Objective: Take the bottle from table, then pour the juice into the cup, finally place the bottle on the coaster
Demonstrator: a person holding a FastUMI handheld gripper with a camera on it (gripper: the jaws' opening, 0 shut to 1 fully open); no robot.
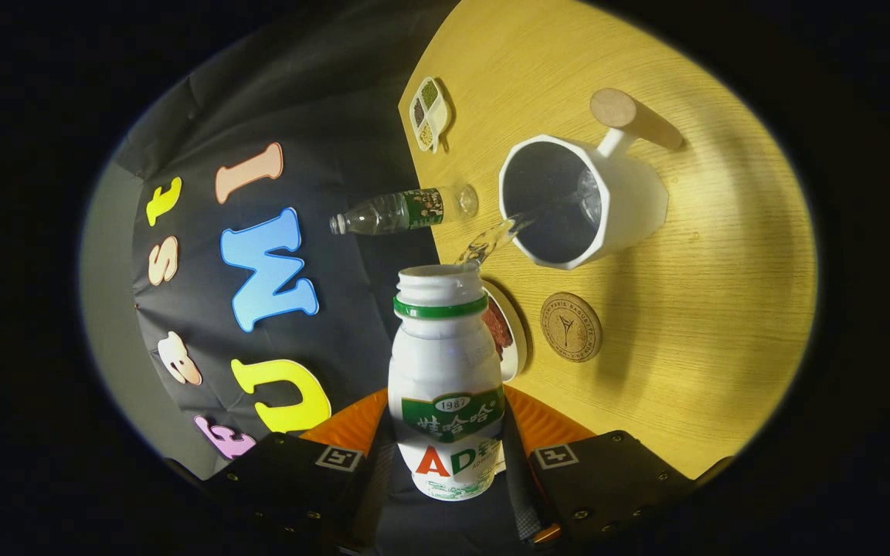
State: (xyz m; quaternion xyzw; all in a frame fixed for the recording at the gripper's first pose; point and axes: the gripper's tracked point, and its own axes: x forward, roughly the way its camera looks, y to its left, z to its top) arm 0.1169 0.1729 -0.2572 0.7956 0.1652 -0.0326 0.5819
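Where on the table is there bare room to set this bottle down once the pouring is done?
The gripper is shut on the white bottle with a green collar. Bare wood lies beyond the round cork coaster, on the side away from the small dish. It is crowded between the white mug, clear water bottle and spice dish.

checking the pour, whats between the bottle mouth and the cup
In the gripper view, a stream of clear liquid arcs from the bottle into the cup.

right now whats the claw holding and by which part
The claw is shut on the white bottle, gripping its lower body on both sides.
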